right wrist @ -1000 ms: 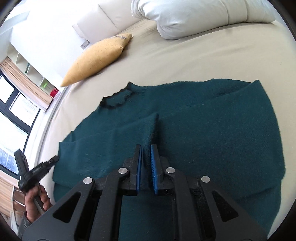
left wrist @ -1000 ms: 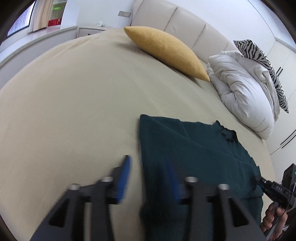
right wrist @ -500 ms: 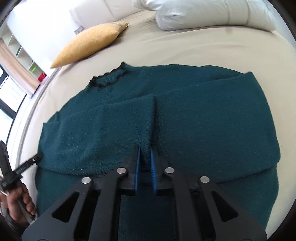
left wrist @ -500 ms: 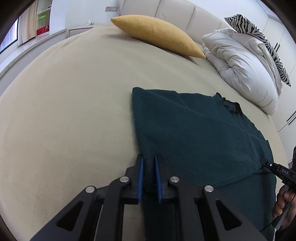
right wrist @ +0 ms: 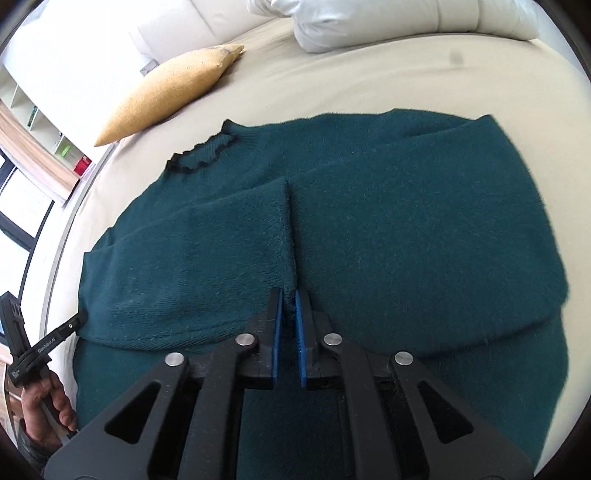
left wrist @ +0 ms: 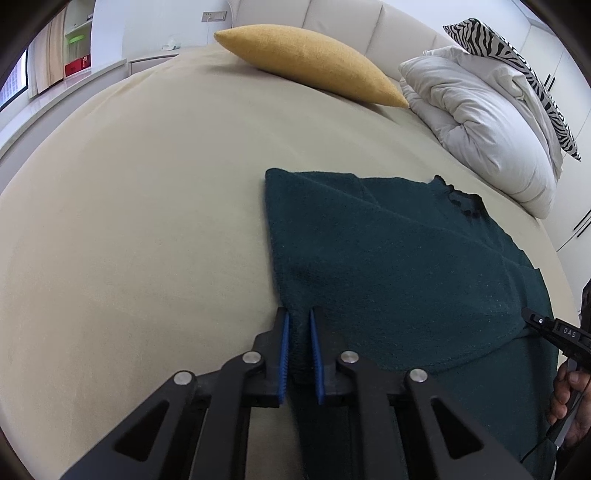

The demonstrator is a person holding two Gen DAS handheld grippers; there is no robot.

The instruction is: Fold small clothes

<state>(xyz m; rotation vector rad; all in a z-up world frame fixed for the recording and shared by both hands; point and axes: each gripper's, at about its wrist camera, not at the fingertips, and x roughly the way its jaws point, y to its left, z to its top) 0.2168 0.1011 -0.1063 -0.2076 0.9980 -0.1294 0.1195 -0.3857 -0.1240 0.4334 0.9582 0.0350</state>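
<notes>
Sweater (left wrist: 388,266), dark teal knit with a dark frilled collar (right wrist: 201,157), is lying flat on the beige bed (left wrist: 147,221), both sleeves folded inward across the body so that their cuffs are meeting near the middle. Left gripper (left wrist: 298,332) is pinching the sweater's left folded edge, its blue-padded fingers (left wrist: 283,354) clenched on a ridge of the knit. Right gripper (right wrist: 290,314) is gripping a small tuck of fabric at the point where the two cuffs are meeting, its fingers (right wrist: 277,321) likewise closed on the cloth. Mustard-yellow pillow (left wrist: 314,62) is resting near the cream headboard (left wrist: 332,18), well apart from the sweater. White duvet (left wrist: 480,122), bunched, is sitting beside the pillow, with a zebra-striped cushion (left wrist: 517,62) lying on top of it. Shelving (right wrist: 44,122) with a red box is standing beyond the bed by the window. Person's hand (right wrist: 48,410) is holding the left gripper's handle at the lower left of the right wrist view.
</notes>
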